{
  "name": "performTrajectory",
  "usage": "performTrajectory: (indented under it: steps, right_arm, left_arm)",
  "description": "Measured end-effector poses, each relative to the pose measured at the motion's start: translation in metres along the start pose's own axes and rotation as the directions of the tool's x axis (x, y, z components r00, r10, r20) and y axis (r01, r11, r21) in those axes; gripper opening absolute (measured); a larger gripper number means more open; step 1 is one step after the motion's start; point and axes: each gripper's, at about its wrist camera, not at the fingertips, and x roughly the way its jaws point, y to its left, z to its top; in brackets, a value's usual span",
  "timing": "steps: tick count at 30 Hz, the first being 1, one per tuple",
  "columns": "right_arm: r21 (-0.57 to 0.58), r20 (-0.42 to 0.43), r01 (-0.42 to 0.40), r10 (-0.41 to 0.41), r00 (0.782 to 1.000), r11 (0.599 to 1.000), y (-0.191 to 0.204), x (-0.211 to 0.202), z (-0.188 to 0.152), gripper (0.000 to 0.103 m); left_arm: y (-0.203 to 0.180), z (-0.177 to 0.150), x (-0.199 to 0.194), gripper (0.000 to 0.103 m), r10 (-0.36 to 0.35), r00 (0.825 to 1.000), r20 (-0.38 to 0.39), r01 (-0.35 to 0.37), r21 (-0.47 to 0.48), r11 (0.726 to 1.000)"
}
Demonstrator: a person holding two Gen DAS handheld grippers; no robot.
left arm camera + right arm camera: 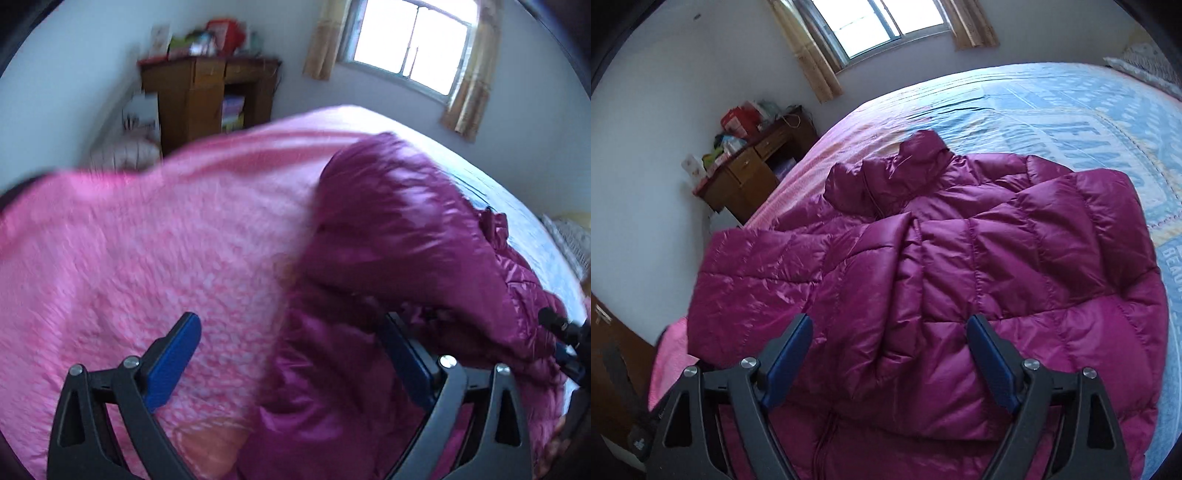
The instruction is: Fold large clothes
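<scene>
Magenta puffer jacket point(960, 251) lies seemingly untouched beneath both grippers' spread fingers point(991, 363).

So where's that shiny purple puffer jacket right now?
The puffer jacket lies spread on the bed, filling the middle of the right wrist view, collar toward the window, with the wooden desk off to its left.

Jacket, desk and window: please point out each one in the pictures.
jacket point(960, 258), right wrist view, on its quilted middle.
desk point(746, 177), right wrist view, on its drawer front.
window point(413, 40), left wrist view, on the bright pane.
</scene>
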Motion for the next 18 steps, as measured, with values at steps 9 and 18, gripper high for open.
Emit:
performTrajectory:
  steps: [9, 18]
  right_arm:
    - [-0.063, 0.120, 0.034, -0.027, 0.992, 0.997, 0.010, -0.046, -0.012, 0.030]
    - [-0.027, 0.039, 0.150, -0.149, 0.988, 0.988, -0.026, -0.025, -0.030, 0.034]
  left_arm:
    - [-0.006, -0.002, 0.000, 0.102, -0.020, 1.000, 0.019, 0.020, -0.038, 0.999]
    - [-0.012, 0.002, 0.003, 0.102, 0.040, 0.999, 0.002, -0.040, 0.004, 0.999]
